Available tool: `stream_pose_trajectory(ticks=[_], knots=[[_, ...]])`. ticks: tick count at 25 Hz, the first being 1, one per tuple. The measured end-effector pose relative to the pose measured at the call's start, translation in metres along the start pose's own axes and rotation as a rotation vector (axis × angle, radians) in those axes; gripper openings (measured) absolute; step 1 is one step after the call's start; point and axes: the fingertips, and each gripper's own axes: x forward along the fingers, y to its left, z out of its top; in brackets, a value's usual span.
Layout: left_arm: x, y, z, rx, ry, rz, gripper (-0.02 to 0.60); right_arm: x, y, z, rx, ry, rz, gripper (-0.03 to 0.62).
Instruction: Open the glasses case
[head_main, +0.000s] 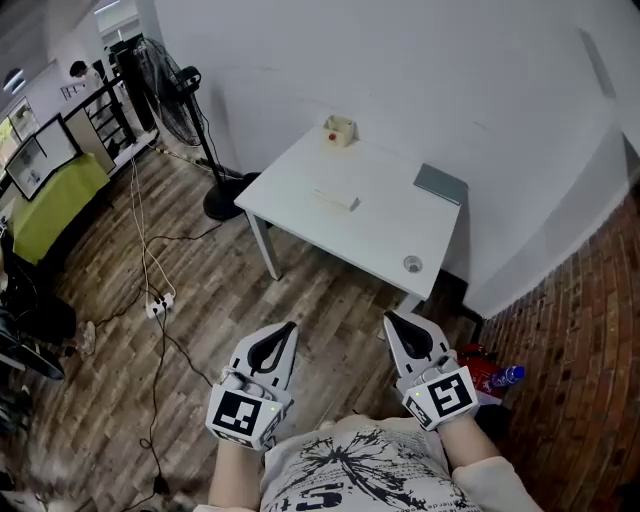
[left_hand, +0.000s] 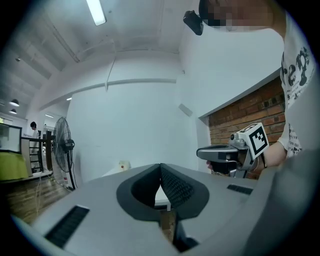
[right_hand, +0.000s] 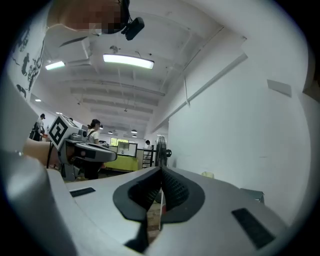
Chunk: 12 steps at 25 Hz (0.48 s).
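Both grippers are held low and close to the person's body, well apart from the table (head_main: 380, 225), so nothing on it is within reach. The left gripper (head_main: 290, 325) and right gripper (head_main: 388, 318) sit side by side and point roughly level toward the table. Each has its jaws clenched tip to tip with nothing between them. That looks like a carrying pose for the walk up, not a grip being prepared.

The case (head_main: 440, 184) seems to be the flat grey slab on the far right of the table, close to the wall. A white oblong (head_main: 335, 198) at the table's middle could be the case instead; at this range I cannot tell for sure. The slab lies flat with bare tabletop around it, well apart from the small box (head_main: 340, 130) at the far left corner and the round thing (head_main: 412, 264) at the near right corner. That spacing should leave room for one gripper to pin the base while the other lifts the lid.

The task has not begun. My guess is that the person must first step closer and spread the jaws.
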Motion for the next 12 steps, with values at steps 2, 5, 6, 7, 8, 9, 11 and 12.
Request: stream_pose_trajectory(ticks=[2,5,6,7,8,9,11,12], knots=[[-0.002,0.005,-0.001,-0.002,-0.002,-0.006,0.014,0.003,0.0,-0.001,0.013,-0.001,-0.031,0.014],[-0.01,0.009,-0.003,-0.002,-0.005,-0.011,0.014,0.012,0.004,-0.006,0.021,0.016,-0.075,0.166],[-0.013,0.012,-0.005,-0.003,-0.004,-0.011,0.014,0.017,0.006,-0.008,0.019,0.028,-0.074,0.449],[-0.015,0.015,-0.007,-0.004,-0.001,-0.01,0.014,0.022,0.008,-0.009,0.017,0.035,-0.08,0.514],[-0.016,0.018,-0.01,-0.007,0.002,-0.008,0.014,0.026,0.006,-0.009,0.015,0.036,-0.096,0.516],[-0.016,0.022,-0.012,-0.01,0.007,-0.006,0.014,0.03,0.004,-0.009,0.013,0.037,-0.112,0.537],[-0.012,0.029,-0.016,-0.017,0.018,-0.002,0.014,0.039,-0.003,-0.011,0.018,0.045,-0.124,0.549],[-0.009,0.032,-0.018,-0.019,0.02,0.0,0.014,0.044,-0.006,-0.012,0.023,0.047,-0.119,0.551]])
